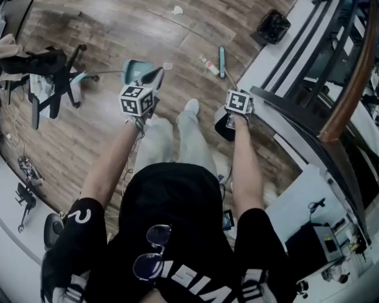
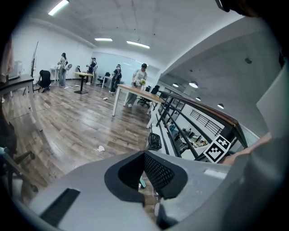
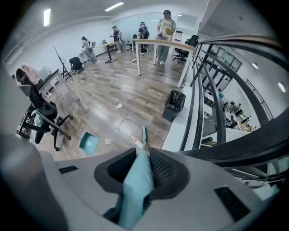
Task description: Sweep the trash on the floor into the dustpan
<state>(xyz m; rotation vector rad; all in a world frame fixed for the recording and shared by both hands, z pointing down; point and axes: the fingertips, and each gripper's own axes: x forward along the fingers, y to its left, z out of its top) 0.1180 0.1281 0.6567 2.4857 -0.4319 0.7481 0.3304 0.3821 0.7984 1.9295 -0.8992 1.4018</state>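
Observation:
My right gripper [image 1: 237, 106] [image 3: 140, 169] is shut on the teal broom handle [image 3: 137, 191]. The handle runs down to the broom head [image 1: 222, 61] [image 3: 144, 134] on the wooden floor. A teal dustpan [image 1: 136, 71] [image 3: 89, 142] lies on the floor to the left of the broom head, just beyond my left gripper [image 1: 139, 99] [image 2: 143, 173]. That gripper is open with nothing between its jaws. Trash lies about: a crumpled white paper [image 1: 177, 9] [image 3: 119, 106] [image 2: 100, 148] farther out, a small wrapper [image 1: 210, 66] [image 3: 134, 140] beside the broom head, and a paper scrap [image 1: 167, 66] [image 3: 108, 141] by the dustpan.
A black bin [image 1: 273, 26] [image 3: 174, 103] [image 2: 154, 141] stands by the white ledge and railing [image 1: 308, 112] on the right. An office chair [image 1: 50, 77] [image 3: 43, 110] with clothes is at the left. The person's shoe [image 1: 190, 106] is between the grippers. People stand at far tables [image 3: 158, 43].

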